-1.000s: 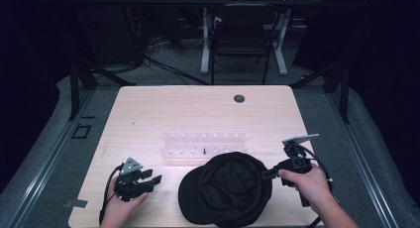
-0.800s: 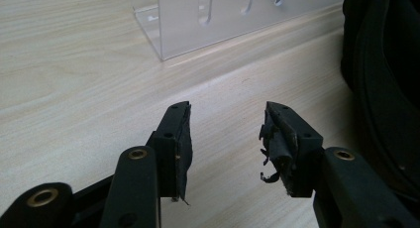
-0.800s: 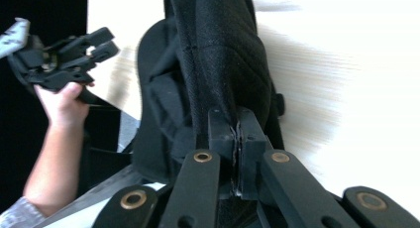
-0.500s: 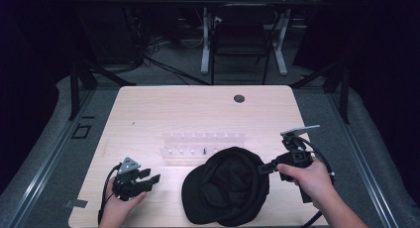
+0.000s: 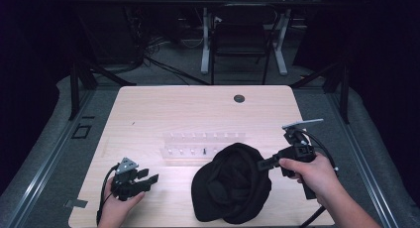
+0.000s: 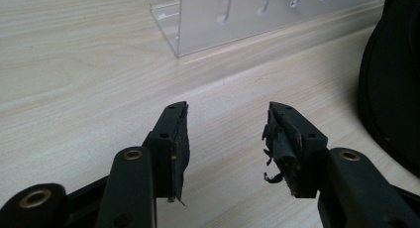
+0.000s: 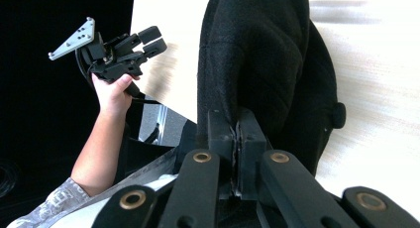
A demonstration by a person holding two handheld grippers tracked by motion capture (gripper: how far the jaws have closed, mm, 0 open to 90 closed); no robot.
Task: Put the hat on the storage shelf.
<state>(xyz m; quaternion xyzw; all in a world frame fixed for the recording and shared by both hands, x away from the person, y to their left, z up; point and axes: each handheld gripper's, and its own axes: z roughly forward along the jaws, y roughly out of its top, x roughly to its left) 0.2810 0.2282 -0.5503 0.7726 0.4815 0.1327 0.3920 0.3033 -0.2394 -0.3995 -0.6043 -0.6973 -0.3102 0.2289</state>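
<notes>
I count one black cap [image 5: 233,191] near the bench's [image 5: 198,109] front edge, its right rim clamped in my right gripper [image 5: 261,163]. One clear rack [image 5: 203,143] sits mid-bench. My left gripper [image 5: 148,177] at the front-left has just been opening, nothing between its jaws.

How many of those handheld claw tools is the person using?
2. The left gripper sits open, low over the table's near-left part; the right gripper pinches the black cap's edge at right.
</notes>
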